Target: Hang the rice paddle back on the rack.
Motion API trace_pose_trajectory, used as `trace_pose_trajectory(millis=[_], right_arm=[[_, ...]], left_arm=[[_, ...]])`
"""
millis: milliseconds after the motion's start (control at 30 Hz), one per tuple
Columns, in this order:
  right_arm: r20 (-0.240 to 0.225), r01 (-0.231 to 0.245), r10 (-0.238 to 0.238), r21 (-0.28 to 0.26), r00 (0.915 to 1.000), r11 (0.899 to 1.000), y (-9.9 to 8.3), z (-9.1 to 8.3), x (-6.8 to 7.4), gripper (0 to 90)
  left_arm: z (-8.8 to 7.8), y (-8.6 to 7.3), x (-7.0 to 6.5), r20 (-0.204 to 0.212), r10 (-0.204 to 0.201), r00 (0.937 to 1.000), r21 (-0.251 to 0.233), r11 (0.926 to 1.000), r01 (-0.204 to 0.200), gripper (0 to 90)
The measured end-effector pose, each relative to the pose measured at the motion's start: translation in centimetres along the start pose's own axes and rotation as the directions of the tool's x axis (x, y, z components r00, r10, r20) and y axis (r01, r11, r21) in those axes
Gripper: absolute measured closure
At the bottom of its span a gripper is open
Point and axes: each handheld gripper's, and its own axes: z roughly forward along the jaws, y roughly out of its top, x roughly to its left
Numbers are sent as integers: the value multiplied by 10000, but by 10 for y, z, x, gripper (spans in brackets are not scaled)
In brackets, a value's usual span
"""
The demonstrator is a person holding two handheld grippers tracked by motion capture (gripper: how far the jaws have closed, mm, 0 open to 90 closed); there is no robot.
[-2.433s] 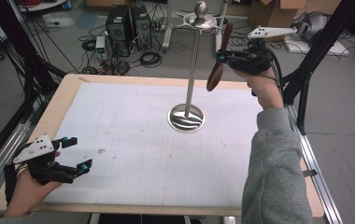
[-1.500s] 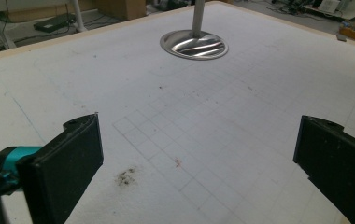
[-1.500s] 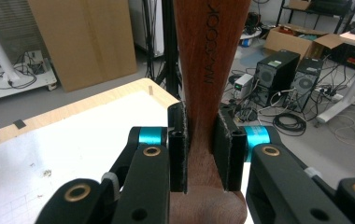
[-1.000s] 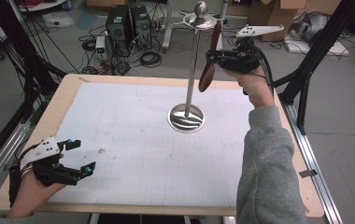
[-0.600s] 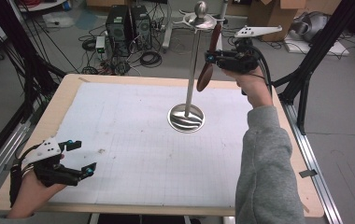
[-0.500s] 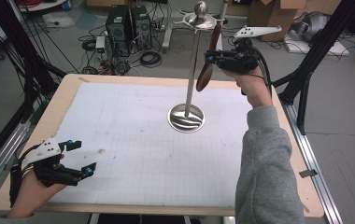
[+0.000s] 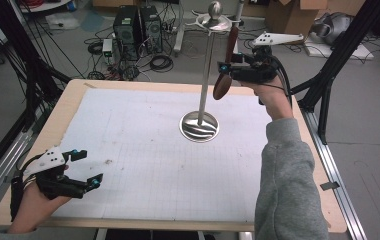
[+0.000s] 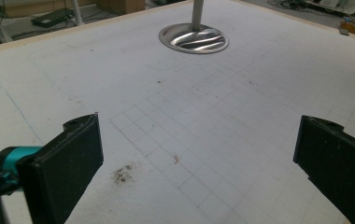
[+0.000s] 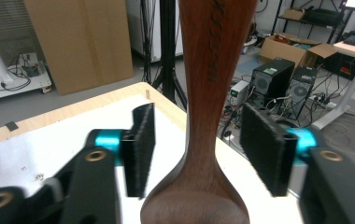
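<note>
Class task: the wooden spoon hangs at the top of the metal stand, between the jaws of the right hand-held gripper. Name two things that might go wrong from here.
1. The right hand-held gripper has just been opening; its pads stand clear of the wooden spoon. If the spoon is poorly hooked on the stand, it may drop.
2. Pulling back askew, a pad might knock the spoon off the stand.

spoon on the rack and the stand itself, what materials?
Spoon: looks like dark wood, reddish-brown with visible grain, smooth, probably oiled. Stand: apparently polished metal, likely steel; its round base mirrors light in bright bands and its pole is shiny.
</note>
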Motion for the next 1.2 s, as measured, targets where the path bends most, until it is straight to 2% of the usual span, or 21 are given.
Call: trace_pose_trajectory(millis=[167, 267, 400, 467, 633, 833, 1200], right_arm=[[-139, -54, 58, 240, 9999, 9997, -6, 0, 0, 264], [83, -100, 97, 353, 9999, 9993, -9, -1, 0, 149], [365, -181, 168, 331, 9992, 9993, -10, -6, 2, 85], [576, -217, 194, 401, 9982, 9990, -11, -8, 2, 3], [801, -228, 193, 430, 9966, 9988, -14, -12, 2, 1], [655, -47, 9, 570, 9979, 9984, -16, -13, 6, 1], [513, -142, 105, 723, 9986, 9973, -31, -15, 5, 1]], left_arm=[[5, 1, 1, 109, 28, 9999, 0, 10000, -28, 19], [8, 2, 1, 147, 25, 9999, 24, 10000, -26, 19], [12, 4, 1, 249, 68, 9997, 34, 10000, -69, 19], [14, 5, 1, 290, 99, 9995, 24, 9999, -100, 19], [18, 6, 1, 381, 87, 9992, 39, 10000, -89, 19], [20, 7, 2, 432, 89, 9990, 28, 10000, -91, 20], [22, 11, 3, 510, 102, 9986, -81, 9999, -98, 19]])
